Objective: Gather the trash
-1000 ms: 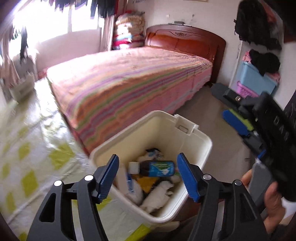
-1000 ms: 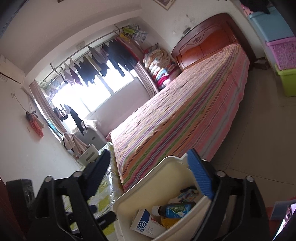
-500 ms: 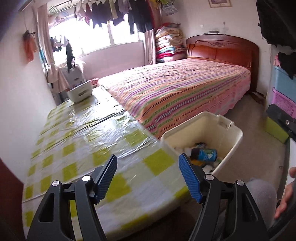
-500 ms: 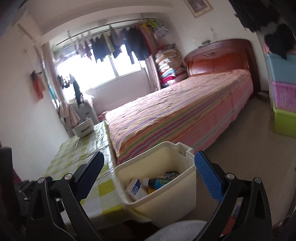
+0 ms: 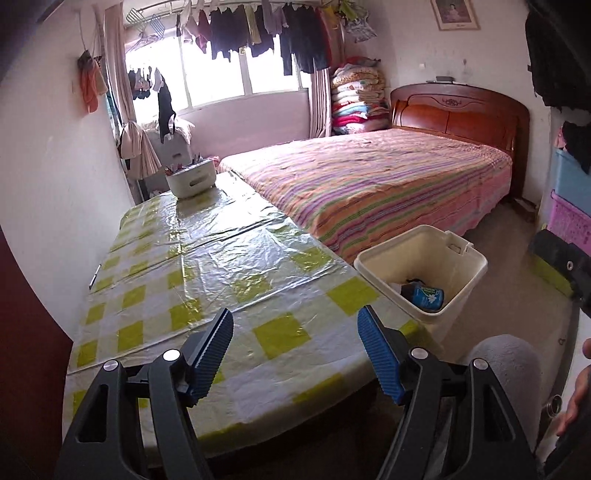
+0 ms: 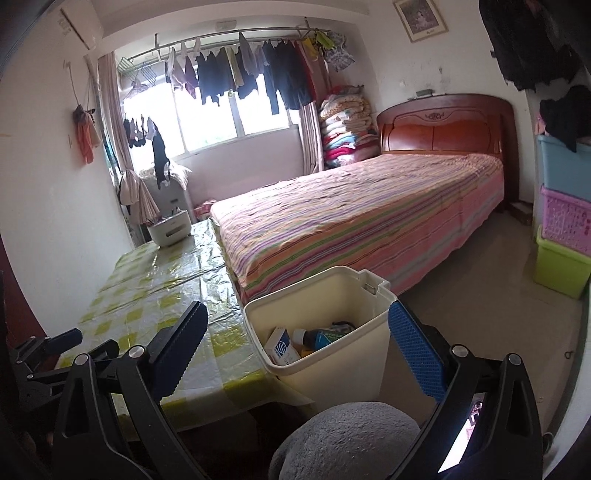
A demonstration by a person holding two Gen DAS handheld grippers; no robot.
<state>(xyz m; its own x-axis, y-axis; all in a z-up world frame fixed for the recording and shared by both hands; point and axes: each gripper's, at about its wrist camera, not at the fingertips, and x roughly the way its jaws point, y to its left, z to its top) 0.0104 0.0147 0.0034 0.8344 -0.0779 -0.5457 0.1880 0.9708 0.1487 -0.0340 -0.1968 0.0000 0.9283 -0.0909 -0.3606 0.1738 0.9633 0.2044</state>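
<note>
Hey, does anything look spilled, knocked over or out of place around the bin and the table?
Nothing stands out. The cream bin stands upright beside the table, with a bottle and a carton inside and nothing spilled.

Ahead of the gripper a striped bed [image 5: 369,192] meets a wooden headboard [image 5: 458,114]; laundry [image 5: 258,33] darkens the bright window [image 5: 218,77]; white walls [image 5: 48,166].

Left gripper [image 5: 295,354] and right gripper [image 6: 295,350]: black skeletal arms, silver pivot screws, blue ribbed pads [image 5: 378,354] on the jaws. Below the jaws, grey fleece-clad knee [image 6: 347,439].
</note>
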